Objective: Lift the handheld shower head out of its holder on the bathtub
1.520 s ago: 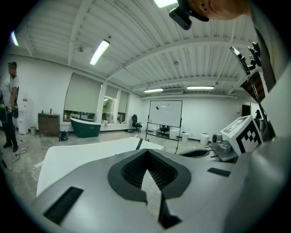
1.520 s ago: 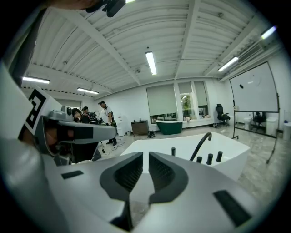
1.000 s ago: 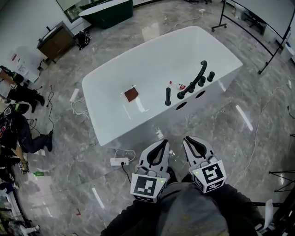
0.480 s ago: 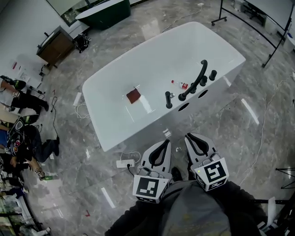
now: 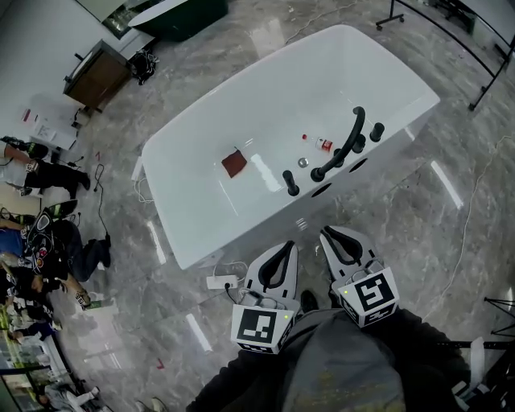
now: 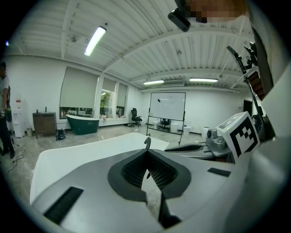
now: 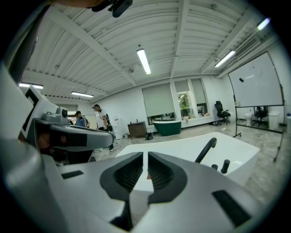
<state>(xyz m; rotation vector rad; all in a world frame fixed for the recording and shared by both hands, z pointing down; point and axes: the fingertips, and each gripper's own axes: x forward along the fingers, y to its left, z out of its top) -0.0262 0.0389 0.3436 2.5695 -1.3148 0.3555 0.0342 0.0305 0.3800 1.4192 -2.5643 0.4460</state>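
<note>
The white bathtub (image 5: 201, 233) lies ahead across the head view. On its near rim stands a short black upright shower wand (image 5: 289, 183), beside a long curved black spout (image 5: 348, 138) and black knobs (image 5: 376, 131). The spout (image 7: 205, 150) also shows in the right gripper view. My left gripper (image 5: 286, 249) and right gripper (image 5: 331, 236) hang side by side over the floor, short of the tub and touching nothing. The left gripper (image 6: 146, 154) has its jaws together at the tips. The right gripper (image 7: 146, 157) shows only a thin slit. Nothing is between either pair.
In the tub lie a red-brown cloth (image 5: 234, 163) and a small bottle (image 5: 324, 145). A power strip (image 5: 217, 282) with cable lies on the floor by the tub's near corner. People (image 5: 32, 241) are at the far left; a dark green tub (image 5: 173, 12) and a cabinet (image 5: 96, 72) stand behind.
Both grippers have moved forward toward the tub, which now sits nearer in the head view. Their jaws have not changed.
</note>
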